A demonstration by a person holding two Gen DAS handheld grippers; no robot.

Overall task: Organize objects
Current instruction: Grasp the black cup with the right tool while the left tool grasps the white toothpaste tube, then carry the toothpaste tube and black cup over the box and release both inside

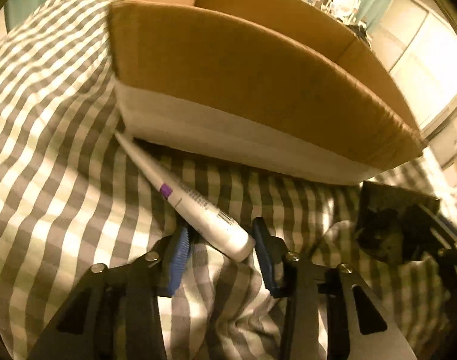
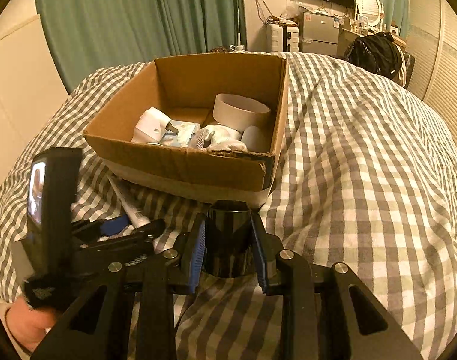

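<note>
between my left gripper (image 1: pixel 220 249) fingers, spread apart, lies a white tube (image 1: pixel 198 204), its print too blurred to read. its tapered end points at the cardboard box (image 1: pixel 228 69). my right gripper (image 2: pixel 228 249) pinches a black cylinder (image 2: pixel 227 240), upright.

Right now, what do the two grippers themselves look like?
Both look alike. The left gripper and right gripper have black angular frames with triangular cut-outs, silver round bolt heads, and blue ribbed pads on black fingers. No cables or sleeves are visible.
</note>
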